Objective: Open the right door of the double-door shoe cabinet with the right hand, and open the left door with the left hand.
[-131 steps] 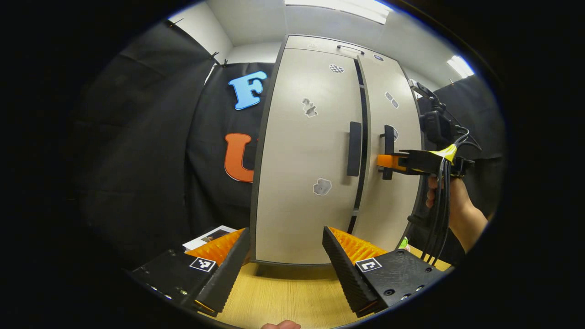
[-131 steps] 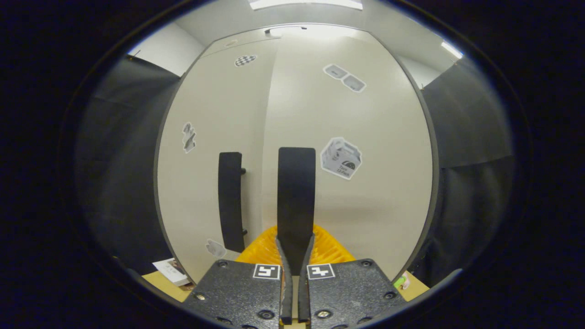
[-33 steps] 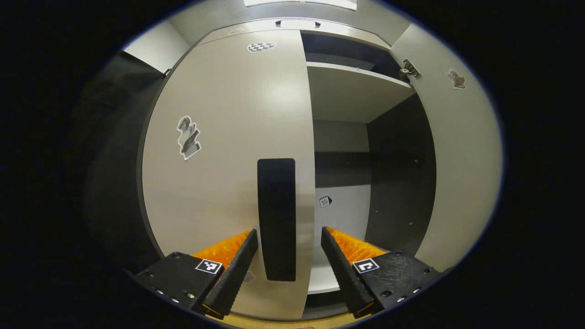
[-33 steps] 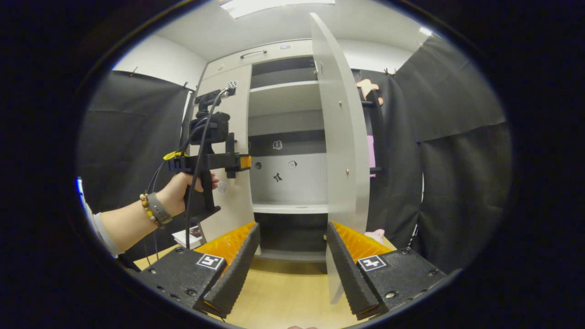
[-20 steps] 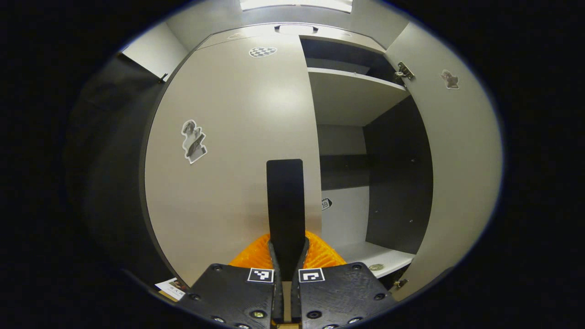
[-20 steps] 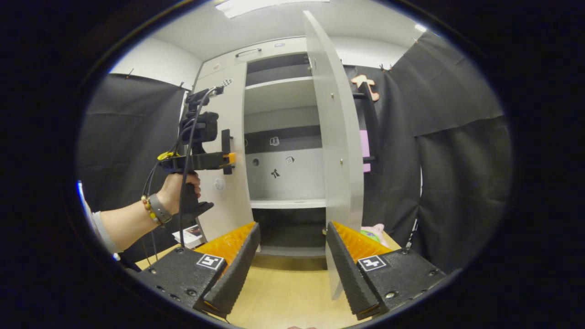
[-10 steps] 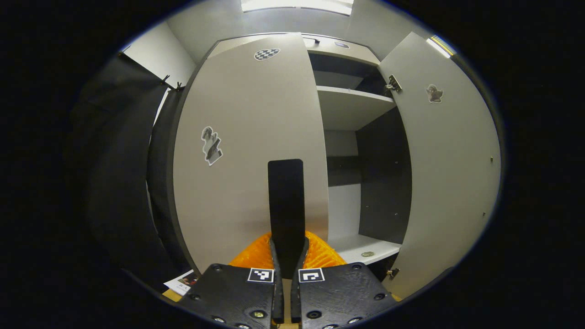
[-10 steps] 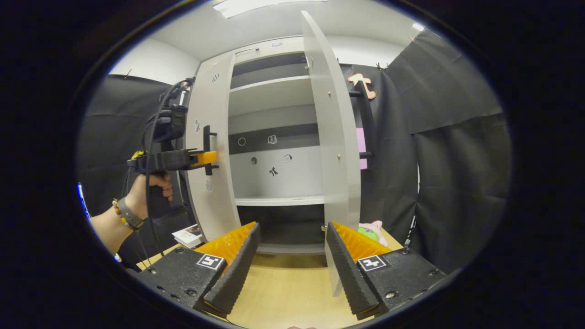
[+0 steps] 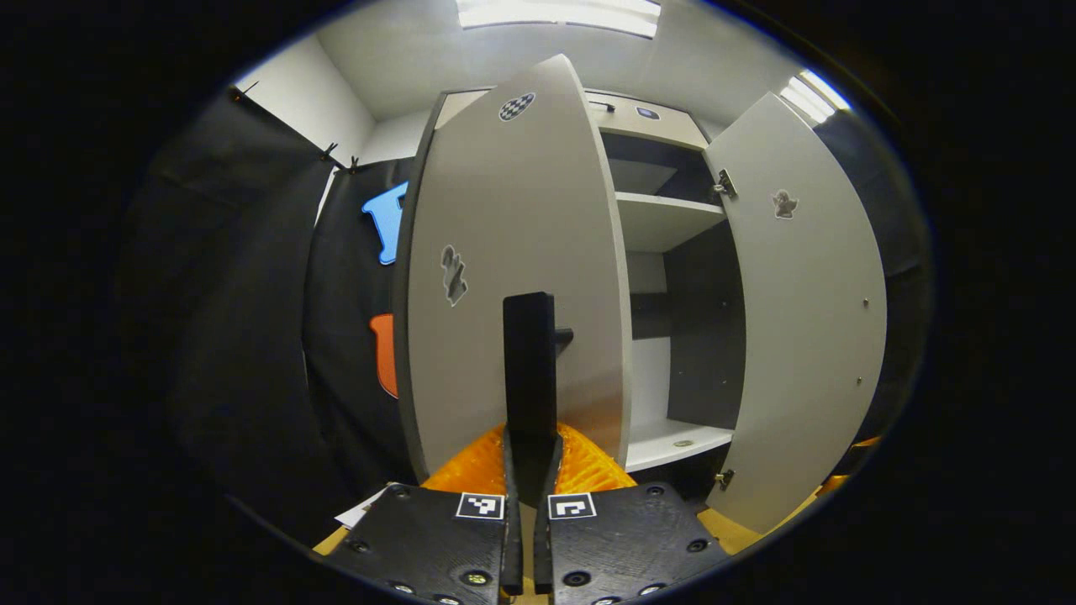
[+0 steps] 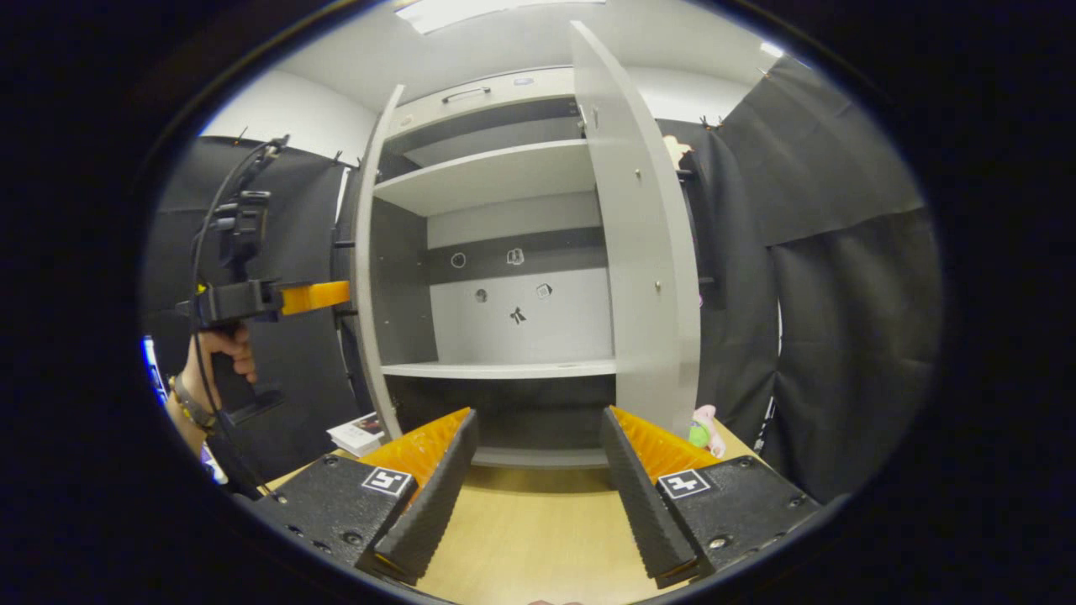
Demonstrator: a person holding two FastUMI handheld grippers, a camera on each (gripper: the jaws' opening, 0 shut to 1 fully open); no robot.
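The pale shoe cabinet stands with both doors swung out. In the left gripper view, my left gripper is shut on the black upright handle of the left door, which is pulled well away from the cabinet. The right door hangs open on the far side. In the right gripper view, my right gripper is open and holds nothing, low in front of the cabinet. There the left door shows edge-on, the right door stands out, and a hand holds the left gripper.
Inside are pale shelves with small stickers on the back wall. The cabinet stands on a wooden tabletop. A booklet lies at its left foot and a small pink and green toy behind the right door. Black cloth hangs on both sides.
The left gripper has shut on the left door's handle and has pulled that door steadily wider. The right gripper stays open and back from the right door, which it had opened earlier.
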